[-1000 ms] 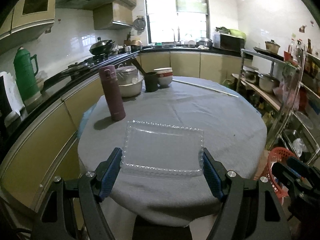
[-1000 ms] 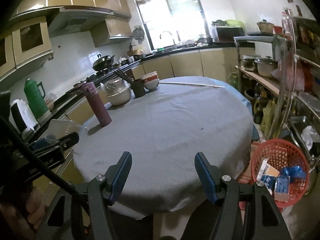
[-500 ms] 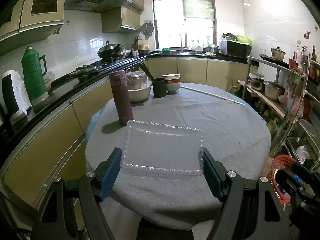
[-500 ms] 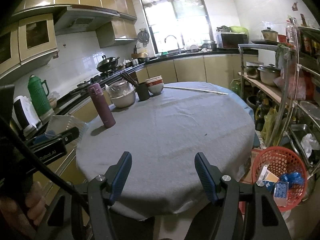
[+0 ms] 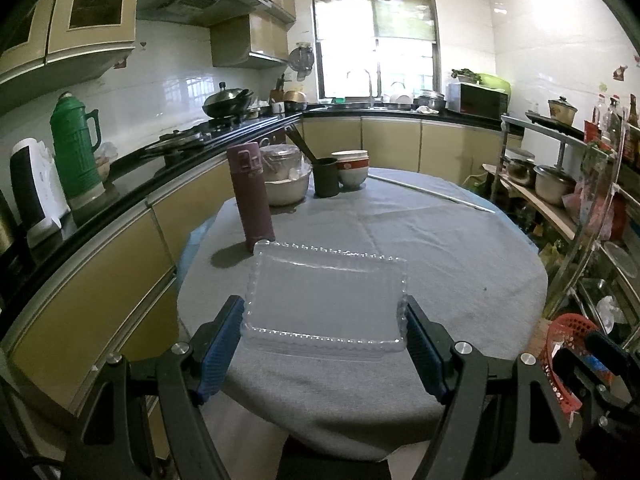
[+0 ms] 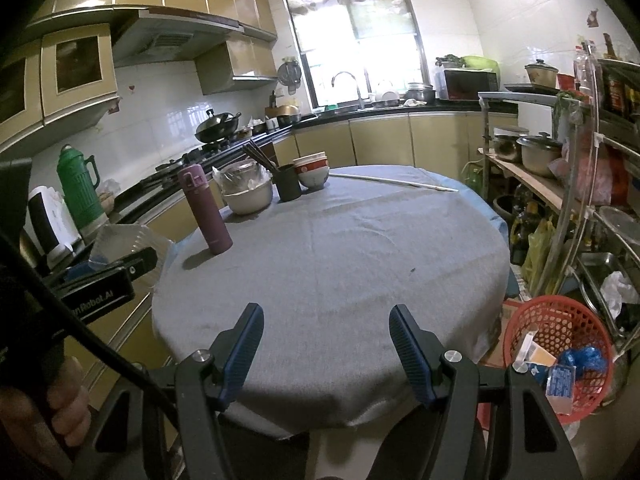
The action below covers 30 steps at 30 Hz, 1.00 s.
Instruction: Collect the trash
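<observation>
A clear plastic clamshell container hangs just above the near edge of the grey-clothed round table, with my left gripper shut on it; its blue pads press on both short sides. In the right wrist view the same container shows at the far left, beyond the table's edge. My right gripper hovers open over the table's near edge with nothing between its fingers. A red mesh basket holding trash stands on the floor to the right of the table.
On the far left of the table stand a purple flask, a covered bowl, a dark cup with chopsticks and stacked bowls. A thin white rod lies at the back. Counters run along the left, metal shelves along the right.
The clear container stays clamped in my left gripper and the right gripper stays open. Both views have only drifted slightly.
</observation>
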Available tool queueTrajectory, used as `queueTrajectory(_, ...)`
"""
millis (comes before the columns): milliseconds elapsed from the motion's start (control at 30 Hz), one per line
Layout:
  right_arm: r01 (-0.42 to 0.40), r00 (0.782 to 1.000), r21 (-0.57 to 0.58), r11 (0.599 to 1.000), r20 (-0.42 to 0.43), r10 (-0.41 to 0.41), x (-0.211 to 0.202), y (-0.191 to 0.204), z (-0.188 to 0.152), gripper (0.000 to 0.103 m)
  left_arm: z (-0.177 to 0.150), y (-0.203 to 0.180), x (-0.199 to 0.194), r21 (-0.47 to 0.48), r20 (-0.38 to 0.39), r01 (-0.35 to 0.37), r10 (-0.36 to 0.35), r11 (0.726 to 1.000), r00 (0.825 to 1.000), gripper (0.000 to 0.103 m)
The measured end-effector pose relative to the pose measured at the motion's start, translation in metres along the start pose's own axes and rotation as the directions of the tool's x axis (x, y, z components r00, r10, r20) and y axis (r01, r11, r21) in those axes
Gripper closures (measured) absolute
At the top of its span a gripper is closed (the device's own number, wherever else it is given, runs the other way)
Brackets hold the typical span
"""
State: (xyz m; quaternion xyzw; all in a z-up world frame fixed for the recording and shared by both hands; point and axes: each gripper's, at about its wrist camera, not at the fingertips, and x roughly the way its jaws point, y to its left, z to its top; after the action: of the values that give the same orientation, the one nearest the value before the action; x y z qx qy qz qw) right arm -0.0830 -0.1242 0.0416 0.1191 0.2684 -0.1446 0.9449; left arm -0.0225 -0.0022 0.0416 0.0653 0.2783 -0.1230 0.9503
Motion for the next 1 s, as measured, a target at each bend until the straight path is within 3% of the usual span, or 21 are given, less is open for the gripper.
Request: queueTrajectory(1000, -0.006, 1.0, -0.004, 1.0, 0.011, 0.006, -0.0033, -0.0012, -0.0013, 0.034, -0.0012, -0.0007, -0.0003, -0.002, 0.003, -0.008, 0.008, 1.0, 1.0, 0.025)
